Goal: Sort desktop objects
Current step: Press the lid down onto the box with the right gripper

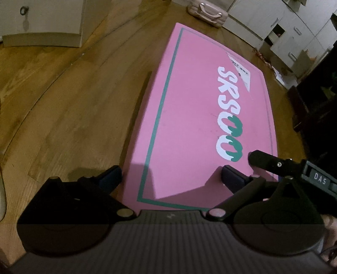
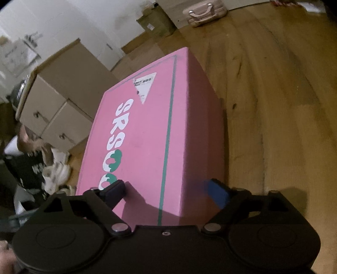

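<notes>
Both the left hand-held gripper (image 1: 171, 179) and right hand-held gripper (image 2: 166, 192) hover wide, empty, over the pink table (image 1: 189, 118); scanning for objects seems wise.

box (image 1: 189, 126) on floor (image 1: 73, 105), suitcase (image 1: 207, 10) apparently behind

Home room, wood floor (image 1: 63, 105), cardboard boxes (image 2: 63, 88), suitcase (image 2: 205, 11)

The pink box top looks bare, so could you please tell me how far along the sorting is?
Done: nothing visibly sorted. The pink box top carries only its lettering and a white label. In hand: nothing; the left gripper and right gripper are open over its near end. Left: any objects to sort, none in view.
</notes>
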A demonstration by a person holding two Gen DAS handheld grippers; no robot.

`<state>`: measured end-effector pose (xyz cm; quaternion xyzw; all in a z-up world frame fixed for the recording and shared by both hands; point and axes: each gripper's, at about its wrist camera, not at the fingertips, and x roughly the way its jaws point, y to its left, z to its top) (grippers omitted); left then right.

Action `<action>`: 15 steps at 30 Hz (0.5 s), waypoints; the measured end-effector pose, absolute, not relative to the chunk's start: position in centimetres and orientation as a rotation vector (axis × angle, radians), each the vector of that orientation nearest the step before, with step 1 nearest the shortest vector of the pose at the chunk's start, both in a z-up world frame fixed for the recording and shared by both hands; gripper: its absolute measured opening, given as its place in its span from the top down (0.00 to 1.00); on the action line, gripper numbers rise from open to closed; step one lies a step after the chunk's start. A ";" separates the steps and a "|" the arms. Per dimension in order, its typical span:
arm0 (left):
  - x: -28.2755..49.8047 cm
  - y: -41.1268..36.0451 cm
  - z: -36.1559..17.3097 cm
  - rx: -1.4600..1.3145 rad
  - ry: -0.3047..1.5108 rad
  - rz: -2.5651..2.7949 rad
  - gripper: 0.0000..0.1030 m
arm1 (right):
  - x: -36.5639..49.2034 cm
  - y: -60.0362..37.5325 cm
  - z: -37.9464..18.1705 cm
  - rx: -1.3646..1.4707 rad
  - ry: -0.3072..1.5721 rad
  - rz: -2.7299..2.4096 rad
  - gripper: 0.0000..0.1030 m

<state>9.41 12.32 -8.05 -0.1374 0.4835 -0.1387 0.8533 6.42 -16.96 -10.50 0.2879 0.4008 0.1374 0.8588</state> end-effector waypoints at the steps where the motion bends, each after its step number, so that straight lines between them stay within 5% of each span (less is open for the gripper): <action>1: 9.4 12.4 -8.0 -0.290 1.018 -0.292 0.00 | 6.3 -17.2 -11.0 0.641 0.834 0.293 0.08; 15: 9.7 12.8 -6.6 -0.301 1.034 -0.313 0.00 | 6.4 -18.1 -9.4 0.711 0.876 0.299 0.17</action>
